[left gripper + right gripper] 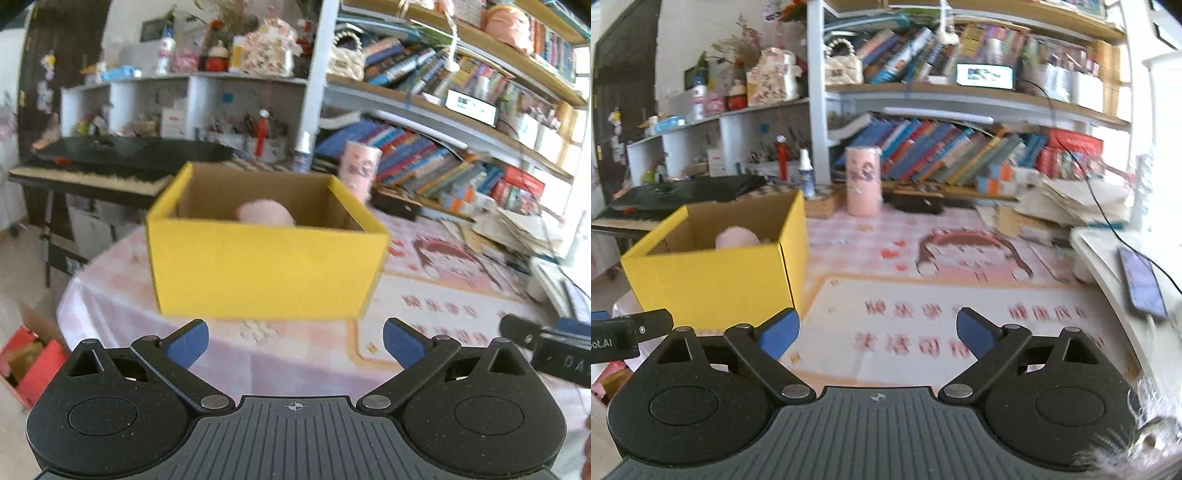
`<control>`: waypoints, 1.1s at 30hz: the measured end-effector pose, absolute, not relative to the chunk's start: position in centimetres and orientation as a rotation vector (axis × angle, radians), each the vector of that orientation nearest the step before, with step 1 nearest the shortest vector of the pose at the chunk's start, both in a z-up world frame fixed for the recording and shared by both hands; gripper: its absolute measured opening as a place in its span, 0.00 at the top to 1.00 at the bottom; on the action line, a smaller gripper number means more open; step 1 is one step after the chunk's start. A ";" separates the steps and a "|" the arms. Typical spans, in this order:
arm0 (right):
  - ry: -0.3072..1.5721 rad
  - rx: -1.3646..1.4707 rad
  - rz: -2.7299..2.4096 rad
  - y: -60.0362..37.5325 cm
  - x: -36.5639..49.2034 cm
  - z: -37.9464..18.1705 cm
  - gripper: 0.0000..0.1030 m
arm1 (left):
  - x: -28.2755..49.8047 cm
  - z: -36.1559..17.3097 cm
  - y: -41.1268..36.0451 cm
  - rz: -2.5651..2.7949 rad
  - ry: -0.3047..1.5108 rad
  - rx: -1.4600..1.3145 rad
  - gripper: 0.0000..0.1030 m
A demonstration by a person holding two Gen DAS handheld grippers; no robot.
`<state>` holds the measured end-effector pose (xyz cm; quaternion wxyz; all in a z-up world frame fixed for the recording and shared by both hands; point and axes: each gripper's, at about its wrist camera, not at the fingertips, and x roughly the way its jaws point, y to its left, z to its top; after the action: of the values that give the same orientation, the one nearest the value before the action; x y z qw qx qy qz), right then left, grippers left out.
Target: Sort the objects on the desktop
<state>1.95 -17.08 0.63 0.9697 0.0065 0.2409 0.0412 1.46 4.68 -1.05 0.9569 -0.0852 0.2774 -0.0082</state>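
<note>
Left wrist: yellow box [264, 266] broadside, upright, top open.

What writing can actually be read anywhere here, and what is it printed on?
"DAS", cut off: on the right gripper body, in the left wrist view.
"oot.AI", cut off: on the left gripper body, in the right wrist view.
Red characters on the tablecloth: blurred, unreadable.
Book spines, pink cup markings: too blurred.

An open yellow cardboard box [264, 264] with a plain brown inside stands upright on the pink patterned tabletop [960, 295]. A soft pink rounded object [265, 212] lies inside.
</note>
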 end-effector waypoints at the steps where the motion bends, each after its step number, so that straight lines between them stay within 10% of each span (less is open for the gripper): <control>1: 0.498 0.020 0.073 -17.2 1.3 0.3 0.07 | 1.2 -1.2 4.6 -0.034 0.570 -0.180 0.01; 33: 0.622 0.062 -0.056 -19.8 -2.2 -1.2 0.00 | 0.5 -2.2 1.0 -0.018 0.680 -0.030 0.01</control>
<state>-2.15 -19.76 -1.16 0.9512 0.0307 0.3058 -0.0277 0.48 0.97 -2.16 0.9426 -0.0149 0.3334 -0.0087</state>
